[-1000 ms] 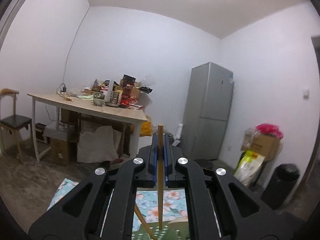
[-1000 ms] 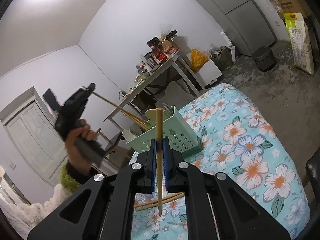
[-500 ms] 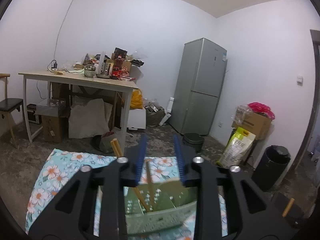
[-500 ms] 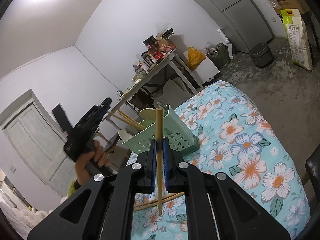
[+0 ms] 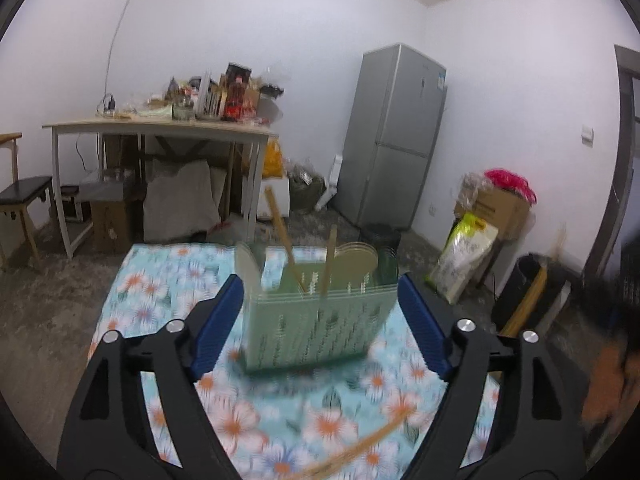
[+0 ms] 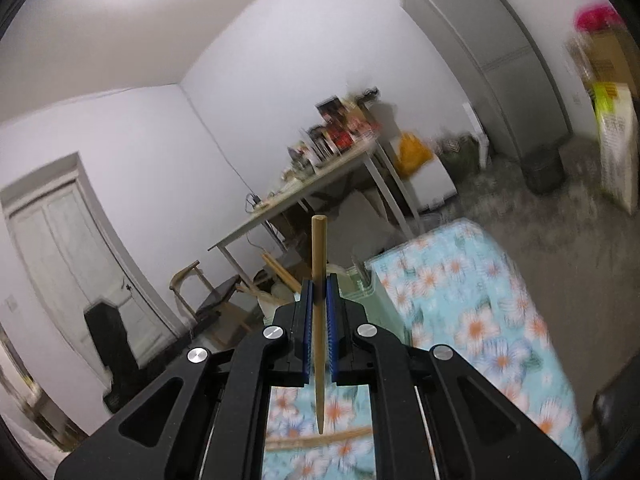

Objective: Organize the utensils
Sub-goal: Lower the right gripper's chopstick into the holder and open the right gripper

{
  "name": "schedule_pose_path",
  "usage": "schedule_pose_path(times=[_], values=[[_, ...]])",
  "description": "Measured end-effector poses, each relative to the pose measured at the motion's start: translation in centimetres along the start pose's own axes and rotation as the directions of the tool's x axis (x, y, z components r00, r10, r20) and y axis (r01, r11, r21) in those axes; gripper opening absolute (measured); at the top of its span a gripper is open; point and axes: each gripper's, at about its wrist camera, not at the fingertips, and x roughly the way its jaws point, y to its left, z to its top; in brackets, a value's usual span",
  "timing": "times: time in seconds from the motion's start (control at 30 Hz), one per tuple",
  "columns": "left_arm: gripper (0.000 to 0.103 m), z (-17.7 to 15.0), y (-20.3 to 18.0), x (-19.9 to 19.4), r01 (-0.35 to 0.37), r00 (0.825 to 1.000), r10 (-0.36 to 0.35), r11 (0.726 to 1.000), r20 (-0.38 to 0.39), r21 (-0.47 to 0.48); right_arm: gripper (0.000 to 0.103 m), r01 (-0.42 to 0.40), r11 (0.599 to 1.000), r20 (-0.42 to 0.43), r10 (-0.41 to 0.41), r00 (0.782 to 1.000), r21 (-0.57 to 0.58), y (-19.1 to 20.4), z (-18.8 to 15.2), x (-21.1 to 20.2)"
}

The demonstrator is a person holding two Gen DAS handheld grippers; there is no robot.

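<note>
Opening left fingers (image 5: pixel 218 326) empty; right fingers (image 6: pixel 307 332) clamping chopstick (image 6: pixel 319 312).

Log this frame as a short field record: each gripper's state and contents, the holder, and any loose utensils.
left gripper: jaws opening, nothing between the pads
right gripper: shut on a chopstick, held upright
holder: green, standing on the floral cloth
in holder: two chopsticks, leaning
loose chopsticks: lying on the cloth near the grippers
image quality: motion blur in both views
</note>
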Motion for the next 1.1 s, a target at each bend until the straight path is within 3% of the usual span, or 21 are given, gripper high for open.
schedule_pose_path(times=[0.3,0.57,0.8,1.0,1.1], values=[[0.087,-6.7,1.7,-1.8,-0.036,0.99,0.038,0.999,-0.132,0.02,0.007,0.01,0.963,0.119,0.024,0.993,-0.27,7.2,5.3,3.6],[0.089,-8.6,2.8,-2.1,-0.054,0.986,0.053,0.999,-0.16,0.0,0.007,0.047,0.901,0.133,0.012,0.991,-0.431,12.1,7.8,9.5],[0.09,-8.8,5.0,-2.7,-0.083,0.985,0.077,0.996,-0.158,-0.032,0.007,0.079,0.849,0.067,-0.051,0.996,-0.522,13.5,5.7,15.2],[0.09,-9.4,6.3,-3.1,-0.091,0.983,0.082,0.995,-0.167,-0.05,0.008,0.169,0.753,0.02,-0.203,0.979,-0.636,13.3,2.2,19.5],[0.09,-9.4,6.5,-3.1,-0.09,0.983,0.08,0.995,-0.167,-0.052,0.008,0.173,0.746,-0.009,-0.233,0.972,-0.643,13.2,1.6,20.1]])
